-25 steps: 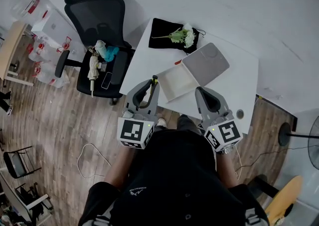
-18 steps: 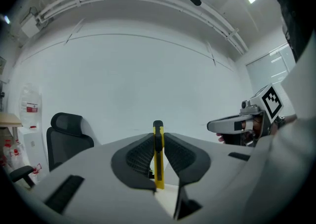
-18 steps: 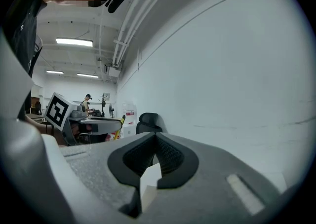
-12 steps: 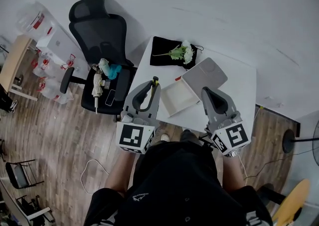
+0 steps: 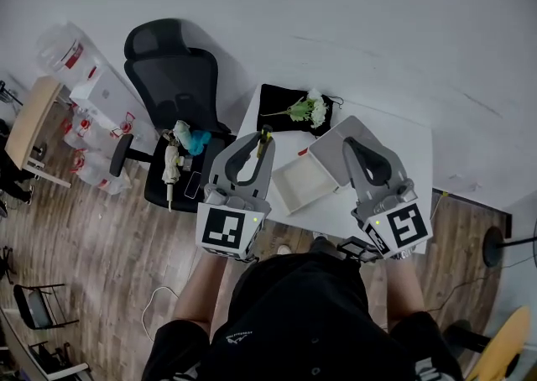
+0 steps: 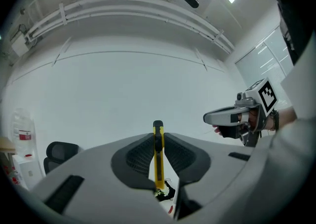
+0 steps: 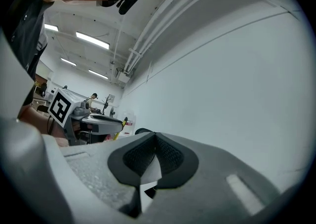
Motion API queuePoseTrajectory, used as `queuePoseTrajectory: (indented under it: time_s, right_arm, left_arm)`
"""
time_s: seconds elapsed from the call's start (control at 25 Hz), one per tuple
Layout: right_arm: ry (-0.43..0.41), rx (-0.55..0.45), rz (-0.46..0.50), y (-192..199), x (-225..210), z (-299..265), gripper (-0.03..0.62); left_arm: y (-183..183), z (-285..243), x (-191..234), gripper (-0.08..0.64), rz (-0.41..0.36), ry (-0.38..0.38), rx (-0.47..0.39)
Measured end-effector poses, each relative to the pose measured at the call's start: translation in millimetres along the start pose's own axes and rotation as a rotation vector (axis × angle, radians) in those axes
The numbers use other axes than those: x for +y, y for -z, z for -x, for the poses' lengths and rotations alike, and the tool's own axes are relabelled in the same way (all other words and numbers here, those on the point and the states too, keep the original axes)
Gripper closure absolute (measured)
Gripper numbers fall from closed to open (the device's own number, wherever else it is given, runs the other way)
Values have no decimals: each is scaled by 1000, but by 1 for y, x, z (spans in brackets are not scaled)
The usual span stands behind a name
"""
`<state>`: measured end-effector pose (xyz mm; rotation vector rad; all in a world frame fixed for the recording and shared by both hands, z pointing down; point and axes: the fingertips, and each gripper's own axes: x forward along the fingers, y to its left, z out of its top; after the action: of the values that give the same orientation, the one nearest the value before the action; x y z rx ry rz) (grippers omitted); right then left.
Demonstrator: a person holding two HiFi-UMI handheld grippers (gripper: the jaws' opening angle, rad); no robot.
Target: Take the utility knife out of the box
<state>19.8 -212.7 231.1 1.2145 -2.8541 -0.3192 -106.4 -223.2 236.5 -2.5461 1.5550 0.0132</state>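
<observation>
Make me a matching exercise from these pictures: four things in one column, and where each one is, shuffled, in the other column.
Things:
1. yellow utility knife
2. bunch of white flowers
3. open white cardboard box
4. black mesh office chair

Places:
A. directly on the white table
B. on the wooden floor, beside the table
C. between the jaws of the left gripper
D. on the black cloth

Pairs: 1-C, 2-D, 3-A, 4-B
</observation>
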Motion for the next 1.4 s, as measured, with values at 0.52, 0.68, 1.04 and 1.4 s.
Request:
queuePoseTrajectory:
  time_s: [0.52,0.68,1.04,1.4]
  right_arm:
    - [19,21,-49,11,-3,2,588]
    - [17,23,-58,13,-2,3,588]
    - [17,10,-53,8,5,6,588]
    - [41,-6,-82,9,-2,5,589]
  left_arm:
    - [29,8,-4,497,39,-8,59]
    - [35,11,-4,497,55,-16,66]
    - [16,18,6,497,57,-48,19]
    - [22,16,4,497,60,-36,39]
